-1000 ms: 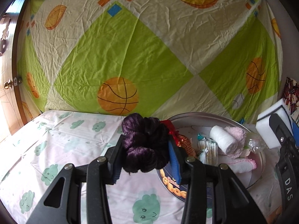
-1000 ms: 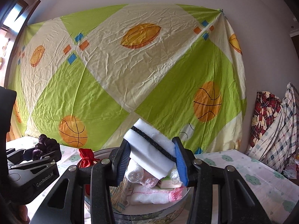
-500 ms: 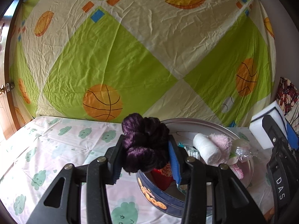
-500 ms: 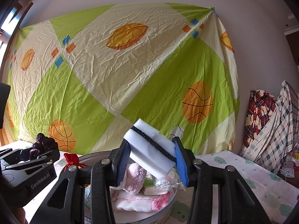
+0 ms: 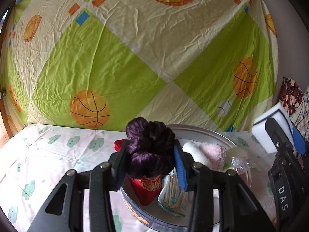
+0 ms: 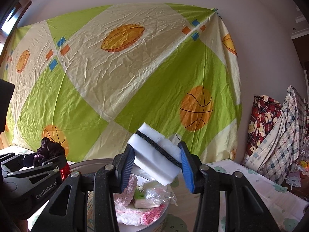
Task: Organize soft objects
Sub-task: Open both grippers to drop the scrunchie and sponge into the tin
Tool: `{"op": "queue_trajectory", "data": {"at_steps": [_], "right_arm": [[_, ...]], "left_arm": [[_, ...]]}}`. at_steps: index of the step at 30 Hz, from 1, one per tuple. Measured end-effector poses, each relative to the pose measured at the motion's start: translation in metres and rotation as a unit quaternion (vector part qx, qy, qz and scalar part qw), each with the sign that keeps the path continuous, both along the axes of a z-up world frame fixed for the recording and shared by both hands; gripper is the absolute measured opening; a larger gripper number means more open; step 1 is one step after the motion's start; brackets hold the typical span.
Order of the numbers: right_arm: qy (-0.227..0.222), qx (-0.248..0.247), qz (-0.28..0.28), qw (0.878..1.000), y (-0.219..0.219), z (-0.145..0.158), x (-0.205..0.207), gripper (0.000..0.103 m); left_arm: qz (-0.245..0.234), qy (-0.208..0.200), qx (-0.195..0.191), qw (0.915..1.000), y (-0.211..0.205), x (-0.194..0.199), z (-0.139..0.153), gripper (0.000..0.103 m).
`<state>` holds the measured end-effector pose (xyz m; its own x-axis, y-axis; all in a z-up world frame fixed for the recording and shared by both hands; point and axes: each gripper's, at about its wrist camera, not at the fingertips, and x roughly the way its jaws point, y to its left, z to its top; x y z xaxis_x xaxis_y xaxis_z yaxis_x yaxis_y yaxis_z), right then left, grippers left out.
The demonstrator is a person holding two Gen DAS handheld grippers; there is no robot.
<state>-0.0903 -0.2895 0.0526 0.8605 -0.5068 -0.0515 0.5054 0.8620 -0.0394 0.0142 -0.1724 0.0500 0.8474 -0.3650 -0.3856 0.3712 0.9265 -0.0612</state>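
Observation:
My left gripper point(image 5: 149, 163) is shut on a dark purple scrunchie point(image 5: 149, 150), held above the near left rim of a round tin point(image 5: 135, 214). In the tin lie a red pouch point(image 5: 146, 189), a pack of cotton swabs point(image 5: 171, 197), a white roll point(image 5: 195, 154), a pink fluffy cloth point(image 5: 213, 152) and clear wrapping point(image 5: 239, 161). My right gripper point(image 6: 157, 166) is shut on a white sponge with a black middle layer point(image 6: 156, 158), above the tin point(image 6: 164, 220). The sponge point(image 5: 264, 127) and right gripper show at the right edge of the left wrist view; the scrunchie point(image 6: 48, 150) shows at the left of the right wrist view.
The tin stands on a white tablecloth with green cloud prints point(image 5: 48, 154). A green and cream sheet with basketballs point(image 5: 135, 58) hangs behind the table. Checked fabrics point(image 6: 274, 145) are piled at the right. A wooden door frame point(image 5: 5, 127) is at the far left.
Both grippers have drifted over the tin with their loads; the tin now sits lower and closer under the fingers, and the backdrop has shifted left in both views.

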Motion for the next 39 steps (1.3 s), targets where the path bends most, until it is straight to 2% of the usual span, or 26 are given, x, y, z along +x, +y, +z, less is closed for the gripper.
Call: {"op": "queue_trajectory", "data": {"at_steps": [30, 35, 39], "right_arm": [[0.033, 0.036, -0.007, 0.999, -0.039, -0.005, 0.032, 0.048], [0.05, 0.029, 0.001, 0.998, -0.043, -0.002, 0.046, 0.048], [0.087, 0.026, 0.014, 0.996, -0.047, 0.004, 0.072, 0.048]], "left_arm": [[-0.014, 0.029, 0.007, 0.9995, -0.04, 0.035, -0.003, 0.042], [-0.007, 0.046, 0.019, 0.9987, -0.044, 0.052, 0.002, 0.042], [0.005, 0.075, 0.04, 0.9964, -0.047, 0.071, -0.001, 0.042]]}}
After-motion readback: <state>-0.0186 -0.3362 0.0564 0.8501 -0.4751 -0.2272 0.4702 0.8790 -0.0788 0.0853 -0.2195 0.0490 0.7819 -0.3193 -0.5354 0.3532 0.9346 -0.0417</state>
